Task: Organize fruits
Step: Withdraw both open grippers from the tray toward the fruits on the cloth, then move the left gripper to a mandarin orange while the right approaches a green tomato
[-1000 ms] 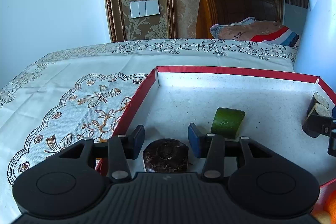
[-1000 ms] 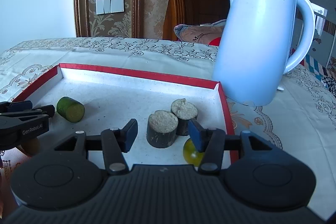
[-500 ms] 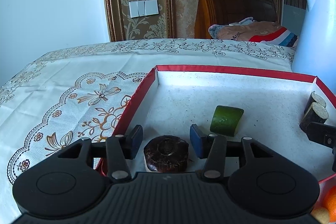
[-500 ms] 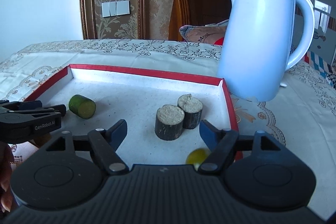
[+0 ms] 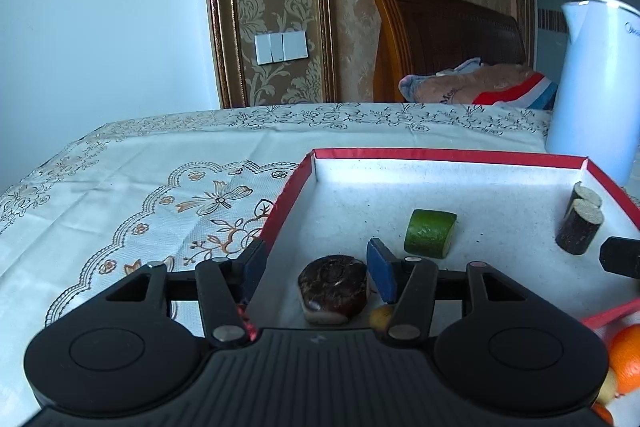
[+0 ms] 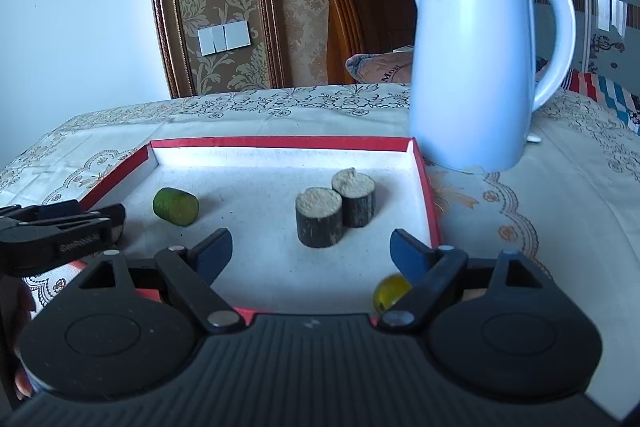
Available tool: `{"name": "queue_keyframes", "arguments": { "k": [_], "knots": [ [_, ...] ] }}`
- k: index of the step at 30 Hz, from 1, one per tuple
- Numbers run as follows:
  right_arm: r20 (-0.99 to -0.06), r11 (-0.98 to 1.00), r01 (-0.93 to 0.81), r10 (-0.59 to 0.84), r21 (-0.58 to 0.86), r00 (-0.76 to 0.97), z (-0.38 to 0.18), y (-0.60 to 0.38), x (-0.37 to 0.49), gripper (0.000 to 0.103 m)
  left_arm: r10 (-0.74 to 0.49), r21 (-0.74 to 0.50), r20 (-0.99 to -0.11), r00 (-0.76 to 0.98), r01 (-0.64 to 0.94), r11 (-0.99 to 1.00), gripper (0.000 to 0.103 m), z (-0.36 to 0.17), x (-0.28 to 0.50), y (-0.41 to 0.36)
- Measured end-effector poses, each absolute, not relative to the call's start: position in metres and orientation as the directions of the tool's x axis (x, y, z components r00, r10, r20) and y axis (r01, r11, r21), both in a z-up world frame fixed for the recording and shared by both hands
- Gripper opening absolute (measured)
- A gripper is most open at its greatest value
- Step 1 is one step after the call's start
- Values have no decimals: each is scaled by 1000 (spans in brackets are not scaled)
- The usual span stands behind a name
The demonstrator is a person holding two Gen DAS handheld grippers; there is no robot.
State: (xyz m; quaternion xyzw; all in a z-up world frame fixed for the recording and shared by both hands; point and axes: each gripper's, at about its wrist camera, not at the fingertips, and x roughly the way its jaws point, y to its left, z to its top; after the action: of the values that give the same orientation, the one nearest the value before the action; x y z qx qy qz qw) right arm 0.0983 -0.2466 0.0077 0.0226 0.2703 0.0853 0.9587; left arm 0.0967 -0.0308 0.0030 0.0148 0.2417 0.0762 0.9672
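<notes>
Left hand-held gripper (image 5: pixel 316 267): the jaws stand spread and have just been opening. The dark brown fruit (image 5: pixel 333 289) lies between the blue pads (image 5: pixel 381 269) without contact on either side, resting on the floor of the red-rimmed tray (image 5: pixel 448 155). A small yellowish fruit (image 5: pixel 381 315) sits just beside the brown fruit at its 4 o'clock, partly hidden by the right finger. The green cut piece (image 5: pixel 430 233) lies on its side at 1 o'clock from the gripper, near the right pad but apart from it. Two dark cylinders with pale tops (image 5: pixel 581 223) stand upright and touching at 2 o'clock, near the tray's right wall. An orange (image 5: pixel 626 357) lies outside the tray at 4 o'clock.

Right hand-held gripper (image 6: pixel 310 251): the jaws stand wide apart and have just been opening; nothing is gripped. A small yellow-green fruit (image 6: pixel 390 293) lies on the tray floor under the right finger, at 5 o'clock from the gap. The two cylinders stand at 12 o'clock, just beyond the fingertips. The green piece lies at 10 o'clock. The white kettle (image 6: pixel 476 67) stands on the table (image 6: pixel 540 195) at 1 o'clock, outside the tray.
</notes>
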Motion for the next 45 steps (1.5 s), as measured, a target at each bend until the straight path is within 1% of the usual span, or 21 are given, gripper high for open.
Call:
{"name": "queue_keyframes", "arguments": {
  "k": [1, 3, 6, 10, 11, 12, 13, 15, 18, 23, 26, 28, 30, 33, 36, 38, 39, 40, 45],
  "knots": [
    [-512, 984, -151, 178, 93, 840, 8, -248, 96, 86, 151, 56, -460, 875, -141, 988, 55, 4, 92, -29],
    [-502, 983, -150, 183, 105, 845, 7, -251, 92, 91, 145, 38, -450, 881, -143, 989, 55, 7, 82, -27],
    [-497, 982, -151, 186, 111, 847, 6, -253, 82, 91, 121, -1, -443, 888, -135, 991, 57, 10, 67, -22],
    [-485, 981, -148, 189, 122, 854, 5, -259, 65, 91, 62, -34, -435, 898, -85, 996, 57, 13, 49, -23],
    [-481, 980, -147, 194, 133, 855, 4, -261, 60, 92, 45, -38, -438, 898, -69, 997, 57, 12, 46, -25],
    [-480, 979, -144, 197, 145, 855, 3, -263, 56, 95, 31, -37, -443, 896, -53, 998, 60, 12, 44, -27],
    [-483, 978, -141, 199, 154, 853, 1, -265, 53, 95, 21, -30, -448, 894, -39, 999, 60, 11, 42, -30],
    [-489, 977, -141, 202, 158, 849, -1, -267, 49, 95, 9, -13, -448, 894, -16, 1000, 61, 9, 37, -36],
    [-475, 978, -135, 195, 157, 858, 0, -269, 42, 95, -21, 5, -449, 893, 26, 1000, 61, 8, 29, -43],
    [-478, 977, -142, 203, 162, 855, -1, -270, 36, 96, -94, -11, -453, 886, 100, 995, 61, 6, 16, -50],
    [-472, 978, -144, 201, 154, 859, -1, -270, 30, 99, -135, -20, -452, 882, 141, 990, 61, 7, 13, -54],
    [-467, 978, -142, 199, 155, 862, -1, -271, 27, 99, -176, -37, -464, 868, 179, 983, 61, 6, 14, -55],
    [-460, 976, -137, 200, 167, 865, 0, -275, 24, 99, -218, -61, -480, 850, 216, 975, 61, 6, 14, -56],
    [-444, 974, -123, 196, 188, 875, 1, -283, 18, 99, -253, -75, -477, 841, 248, 966, 61, 5, 12, -58],
    [-437, 971, -102, 190, 217, 879, 1, -294, 12, 99, -328, -107, -483, 812, 318, 942, 61, 5, 10, -60],
    [-438, 962, -98, 205, 255, 875, 1, -304, 8, 99, -339, -80, -478, 811, 344, 936, 62, 4, 6, -66],
    [-437, 959, -95, 208, 267, 875, 1, -308, 6, 99, -338, -64, -476, 812, 351, 934, 70, 3, 5, -69],
    [-438, 958, -92, 207, 270, 875, 1, -313, 3, 99, -337, -48, -476, 812, 358, 932, 73, 2, 4, -73],
    [-468, 971, -94, 190, 221, 863, -3, -327, -11, 99, -322, 14, -489, 811, 377, 926, 74, -3, 2, -87]
  ]
}}
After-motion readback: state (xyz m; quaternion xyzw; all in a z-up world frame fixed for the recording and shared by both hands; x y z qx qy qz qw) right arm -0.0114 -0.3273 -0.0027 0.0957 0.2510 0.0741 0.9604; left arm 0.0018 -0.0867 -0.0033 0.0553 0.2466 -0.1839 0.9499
